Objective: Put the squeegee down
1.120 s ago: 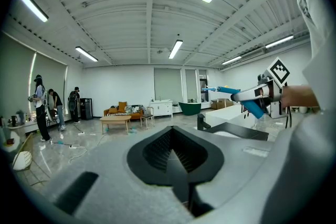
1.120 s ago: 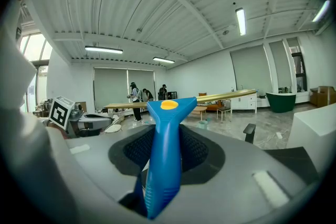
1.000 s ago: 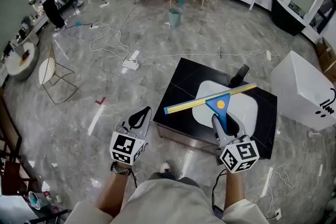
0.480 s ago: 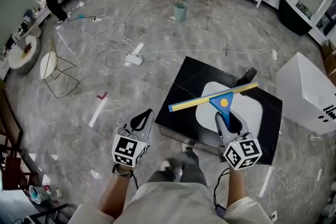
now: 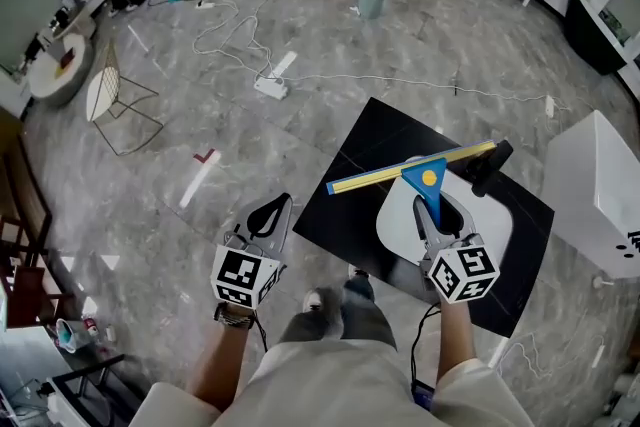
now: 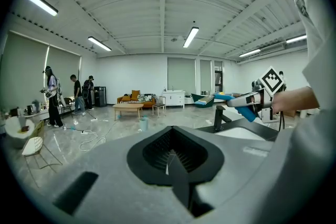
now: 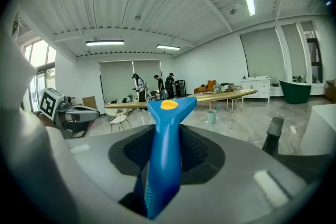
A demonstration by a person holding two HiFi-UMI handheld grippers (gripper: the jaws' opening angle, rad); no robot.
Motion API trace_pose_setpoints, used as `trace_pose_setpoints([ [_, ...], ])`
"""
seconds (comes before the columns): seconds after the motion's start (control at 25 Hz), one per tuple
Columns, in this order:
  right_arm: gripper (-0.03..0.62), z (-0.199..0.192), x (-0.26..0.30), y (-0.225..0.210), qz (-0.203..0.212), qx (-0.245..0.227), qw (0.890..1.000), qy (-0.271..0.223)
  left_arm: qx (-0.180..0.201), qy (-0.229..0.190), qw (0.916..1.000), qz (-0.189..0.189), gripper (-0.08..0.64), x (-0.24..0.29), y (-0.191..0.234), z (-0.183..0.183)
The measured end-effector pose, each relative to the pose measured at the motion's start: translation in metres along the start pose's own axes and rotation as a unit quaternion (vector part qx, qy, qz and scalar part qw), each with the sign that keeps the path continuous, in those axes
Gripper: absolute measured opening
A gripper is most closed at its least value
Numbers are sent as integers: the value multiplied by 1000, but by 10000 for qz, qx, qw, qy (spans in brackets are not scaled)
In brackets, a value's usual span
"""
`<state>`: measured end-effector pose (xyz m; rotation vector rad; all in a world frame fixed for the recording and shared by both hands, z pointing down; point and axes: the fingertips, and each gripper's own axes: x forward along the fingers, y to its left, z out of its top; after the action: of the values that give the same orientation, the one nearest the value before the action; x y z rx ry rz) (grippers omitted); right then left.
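Now right gripper [image 5: 433, 215] tight on blue squeegee [image 5: 424, 179]; left gripper [image 5: 279, 208] closed, empty.

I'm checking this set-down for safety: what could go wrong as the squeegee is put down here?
The squeegee has its blade end close beside the black faucet, so lowering it could knock that. The right gripper holds it above the white basin; released there, it might slide in or tip.

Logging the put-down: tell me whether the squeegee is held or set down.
Held. The right gripper clamps the squeegee by its blue handle, blade above the black counter.
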<state>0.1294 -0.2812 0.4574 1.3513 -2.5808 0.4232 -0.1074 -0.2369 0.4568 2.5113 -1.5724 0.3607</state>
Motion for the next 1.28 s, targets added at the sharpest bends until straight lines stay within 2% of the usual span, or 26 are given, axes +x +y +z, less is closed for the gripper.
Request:
trace_pose_setpoints([
  [0.48,137,-41,90,-47,454,-302,9964,654,-150,270,9989,365,-3,49,5,-22],
  [0.88,137,-87,143,-65,863,-94,9892,1177,-364,509,9959,661,-3,77,13,-44],
  [1.28,137,-143,189,-95,838,277,9813,1708,-625,787,9907,920,-2,85,17,-71],
])
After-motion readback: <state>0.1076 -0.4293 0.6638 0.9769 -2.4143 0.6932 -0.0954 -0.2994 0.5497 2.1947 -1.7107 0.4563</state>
